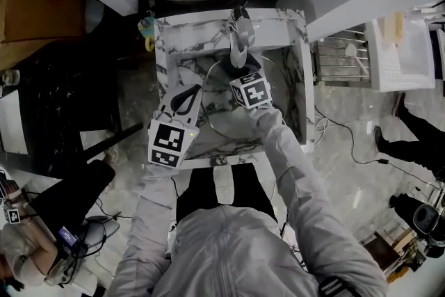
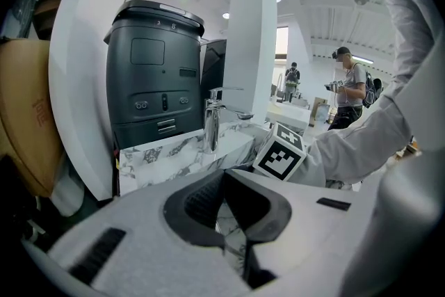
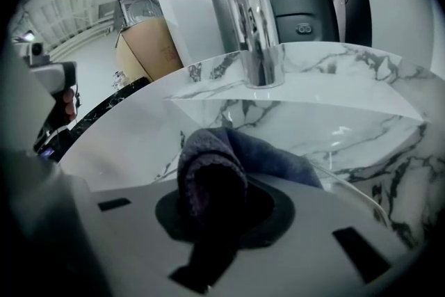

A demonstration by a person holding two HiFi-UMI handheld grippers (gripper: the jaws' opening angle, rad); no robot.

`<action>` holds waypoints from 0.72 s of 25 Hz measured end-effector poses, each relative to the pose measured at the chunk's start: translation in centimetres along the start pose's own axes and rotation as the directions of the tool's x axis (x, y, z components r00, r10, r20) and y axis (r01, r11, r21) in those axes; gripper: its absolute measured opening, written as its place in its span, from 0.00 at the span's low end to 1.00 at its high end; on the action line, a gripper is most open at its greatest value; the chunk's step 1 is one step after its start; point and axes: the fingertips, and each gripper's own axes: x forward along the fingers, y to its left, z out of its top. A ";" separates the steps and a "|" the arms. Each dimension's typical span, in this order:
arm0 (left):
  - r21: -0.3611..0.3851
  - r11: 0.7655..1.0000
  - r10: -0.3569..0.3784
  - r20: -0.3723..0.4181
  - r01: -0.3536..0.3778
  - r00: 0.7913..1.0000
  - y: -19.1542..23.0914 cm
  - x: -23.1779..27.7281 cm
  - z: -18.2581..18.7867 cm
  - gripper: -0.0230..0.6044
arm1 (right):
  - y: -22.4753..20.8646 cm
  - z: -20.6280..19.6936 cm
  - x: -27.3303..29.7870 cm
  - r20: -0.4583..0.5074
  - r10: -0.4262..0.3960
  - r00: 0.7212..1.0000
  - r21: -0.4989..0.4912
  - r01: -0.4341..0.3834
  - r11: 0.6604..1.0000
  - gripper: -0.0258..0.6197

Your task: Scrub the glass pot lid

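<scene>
Glass lid (image 1: pixel 224 123) lies flat in the marble sink (image 1: pixel 300 73), below the tap (image 1: pixel 240 31). Right claw (image 3: pixel 208 202) is clamped on a dark cloth (image 3: pixel 208 174), pressed to the lid's far side. Left claw (image 2: pixel 233 222) is pinched on its left rim.

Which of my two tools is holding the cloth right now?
The right tool: its jaws are clamped on the dark purple cloth. The left tool has no cloth between its jaws.
</scene>
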 end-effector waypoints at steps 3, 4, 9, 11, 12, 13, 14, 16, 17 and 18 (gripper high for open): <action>-0.001 1.000 0.000 0.000 0.000 1.000 -0.1 0.1 0.0 0.08 | 1.3 -0.1 0.3 -0.012 0.042 0.999 -0.019 -0.043 0.999 0.13; -0.001 1.000 -0.001 0.000 0.001 1.000 -0.1 0.1 0.1 0.08 | 1.8 -0.2 0.4 -0.015 0.056 0.998 -0.023 -0.057 0.998 0.13; 0.004 1.000 -0.006 0.004 0.006 1.000 -0.2 0.1 0.4 0.08 | 4.0 -0.5 0.7 -0.030 0.122 0.992 -0.041 -0.123 0.992 0.13; 0.003 1.000 -0.005 0.003 0.005 1.000 -0.2 0.1 0.4 0.08 | 4.9 -0.7 0.7 -0.042 0.145 0.989 -0.063 -0.148 0.987 0.13; 0.002 1.000 -0.003 0.002 0.003 1.000 -0.2 0.1 0.4 0.08 | 5.4 -0.9 0.7 -0.049 0.158 0.986 -0.072 -0.162 0.984 0.13; 0.000 1.000 -0.002 0.003 0.002 1.000 -0.2 0.1 0.4 0.08 | 6.0 -1.2 0.7 -0.058 0.174 0.983 -0.079 -0.178 0.981 0.13; -0.002 1.000 -0.001 0.003 0.001 1.000 -0.2 0.1 0.4 0.08 | 6.5 -1.5 0.7 -0.068 0.192 0.979 -0.086 -0.197 0.977 0.13; -0.004 1.000 -0.001 0.004 0.001 1.000 -0.3 0.2 0.4 0.08 | 7.7 -2.4 0.6 -0.096 0.232 0.968 -0.102 -0.241 0.965 0.13; -0.004 1.000 -0.002 0.003 0.002 1.000 -0.3 0.2 0.4 0.08 | 8.2 -2.8 0.5 -0.108 0.248 0.963 -0.114 -0.260 0.959 0.14; -0.004 1.000 -0.003 0.003 0.003 1.000 -0.4 0.2 0.4 0.08 | 8.6 -3.1 0.4 -0.119 0.261 0.958 -0.130 -0.276 0.952 0.14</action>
